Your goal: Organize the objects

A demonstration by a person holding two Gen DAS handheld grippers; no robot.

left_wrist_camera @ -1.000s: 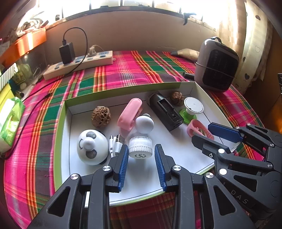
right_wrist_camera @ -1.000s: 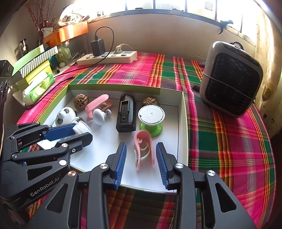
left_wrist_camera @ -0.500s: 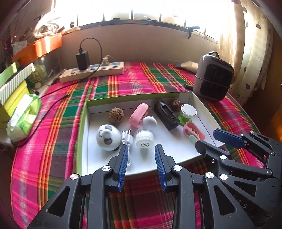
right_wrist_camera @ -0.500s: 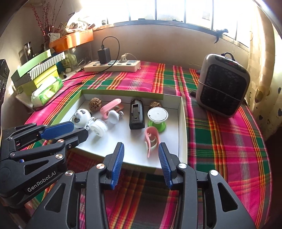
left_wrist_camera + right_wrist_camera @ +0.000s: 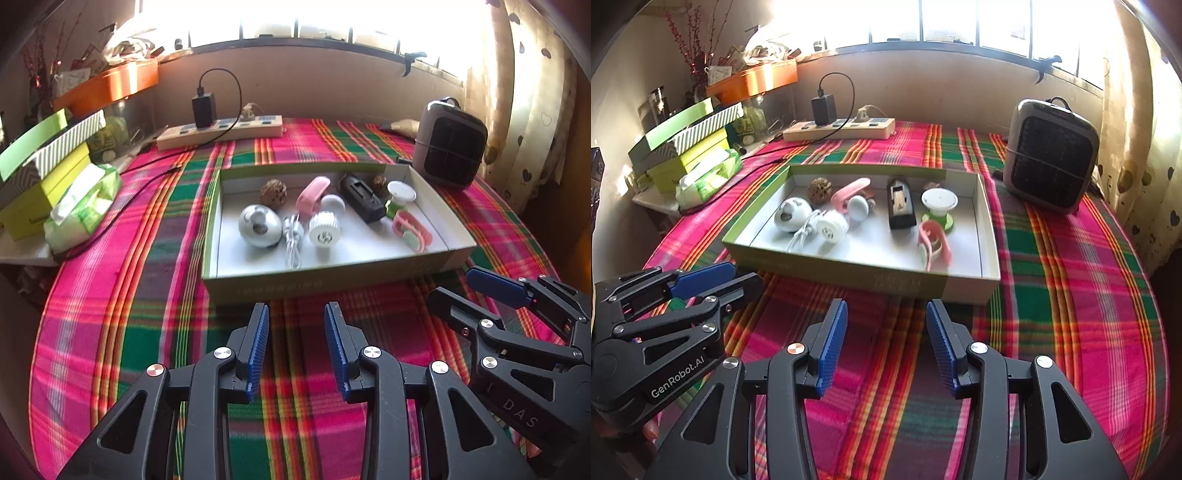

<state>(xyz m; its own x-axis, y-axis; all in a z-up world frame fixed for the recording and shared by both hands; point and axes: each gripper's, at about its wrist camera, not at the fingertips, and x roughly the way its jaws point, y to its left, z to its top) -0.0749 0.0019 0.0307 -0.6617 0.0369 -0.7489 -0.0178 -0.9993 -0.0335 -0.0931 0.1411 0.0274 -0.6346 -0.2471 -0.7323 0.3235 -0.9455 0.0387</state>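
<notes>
Here, across nearly the whole frame of both views, a plaid cloth [image 5: 122,295] in pink, green and orange. On it, in the centre of the frame, a shallow box [image 5: 321,284] with green outer walls and white inside [image 5: 886,273].

At the upper right, beside the far right corner of the box, a grey heater [image 5: 1051,155] with a dark grille. At the upper left, stacked green and yellow boxes [image 5: 687,147], with a green tissue pack [image 5: 83,206] in front. At the upper middle, along the wall, a beige power strip [image 5: 221,129] with a black charger [image 5: 204,105] plugged in.

At the bottom centre of the left wrist view, the left gripper [image 5: 297,345], released, both blue pads apart with only cloth between, short of the near wall of the box. At the bottom centre of the right wrist view, the right gripper [image 5: 886,341], also spread wide and holding nothing.

Inside the box, from large to small: a black rectangular device [image 5: 362,197] right of the middle; a white panda-face ball [image 5: 259,226] at the left; a pink clip [image 5: 313,194] near the far wall; a pink and mint clip [image 5: 412,230] toward the near right; a white ribbed cap [image 5: 324,230] in the middle; a white disc on a green base [image 5: 939,206] at the far right; a white knob [image 5: 857,207] touching the pink clip; a white cable [image 5: 293,240] between ball and cap; a brown walnut [image 5: 273,192] at the far left.
</notes>
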